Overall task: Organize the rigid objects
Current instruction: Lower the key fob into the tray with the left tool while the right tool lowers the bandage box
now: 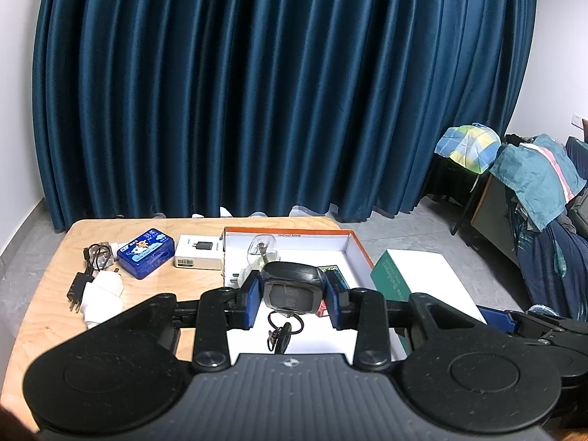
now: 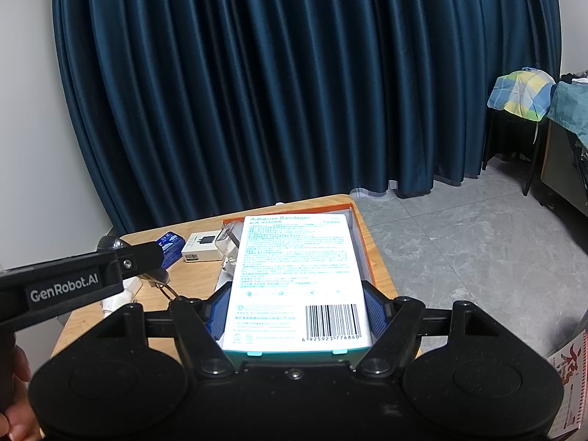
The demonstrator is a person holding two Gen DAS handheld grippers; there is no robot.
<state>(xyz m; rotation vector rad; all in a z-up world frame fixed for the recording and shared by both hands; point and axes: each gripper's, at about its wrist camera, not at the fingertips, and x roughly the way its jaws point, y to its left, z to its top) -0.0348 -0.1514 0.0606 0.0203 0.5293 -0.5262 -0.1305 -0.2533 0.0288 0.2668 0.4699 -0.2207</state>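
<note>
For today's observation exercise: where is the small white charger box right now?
In the left wrist view, the white charger box lies on the wooden table, between the blue tin on its left and the orange-rimmed tray on its right.

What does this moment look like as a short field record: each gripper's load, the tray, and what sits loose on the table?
left gripper: shut on black car key, key ring dangling below
right gripper: shut on adhesive bandage box, held over the tray
orange-rimmed tray: holds a clear bulb-like item
loose on table: blue box, white charger box, white plug, black cable
</note>
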